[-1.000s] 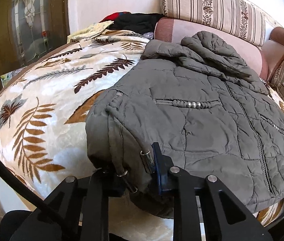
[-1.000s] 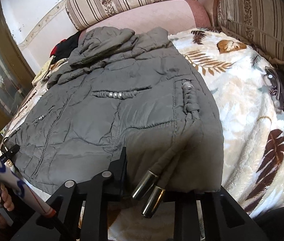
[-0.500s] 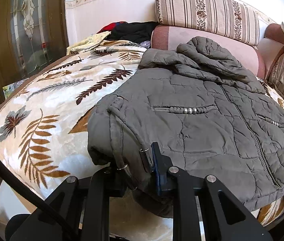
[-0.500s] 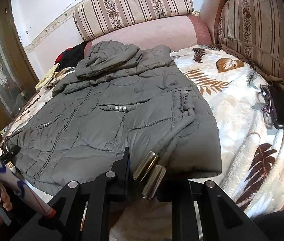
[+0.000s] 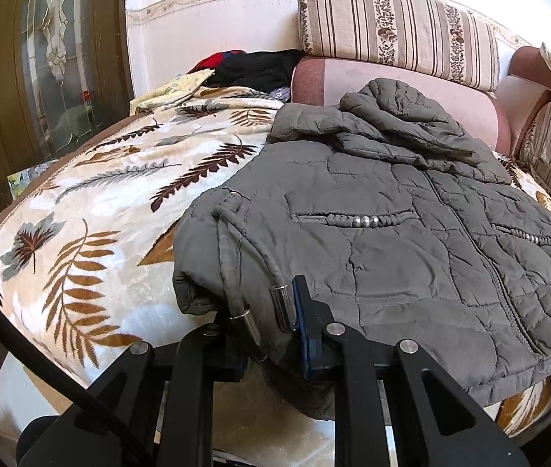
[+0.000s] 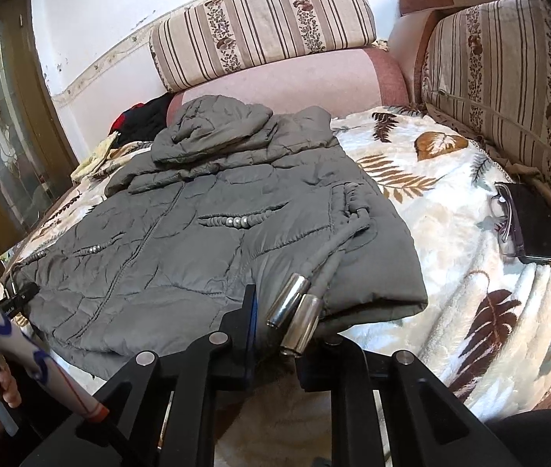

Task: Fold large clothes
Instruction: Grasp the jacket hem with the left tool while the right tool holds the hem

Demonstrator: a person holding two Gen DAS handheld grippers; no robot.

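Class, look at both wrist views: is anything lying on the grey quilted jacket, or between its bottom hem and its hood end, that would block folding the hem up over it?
Nothing visible. The grey quilted jacket lies bare from hem to hood. Both the left tongs and right tongs already pinch its hem. The glasses and dark case sit apart on the blanket.

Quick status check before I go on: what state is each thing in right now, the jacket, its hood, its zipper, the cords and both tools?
Jacket: spread flat on the blanket, front up, not yet folded.
Hood: bunched at the collar.
Zipper: closed.
Cords: loose, metal tips lying at the hem.
Left tool: shut on the jacket hem.
Right tool: jaws closing on the hem corner.
Glasses: lying on the blanket, beside a dark case.
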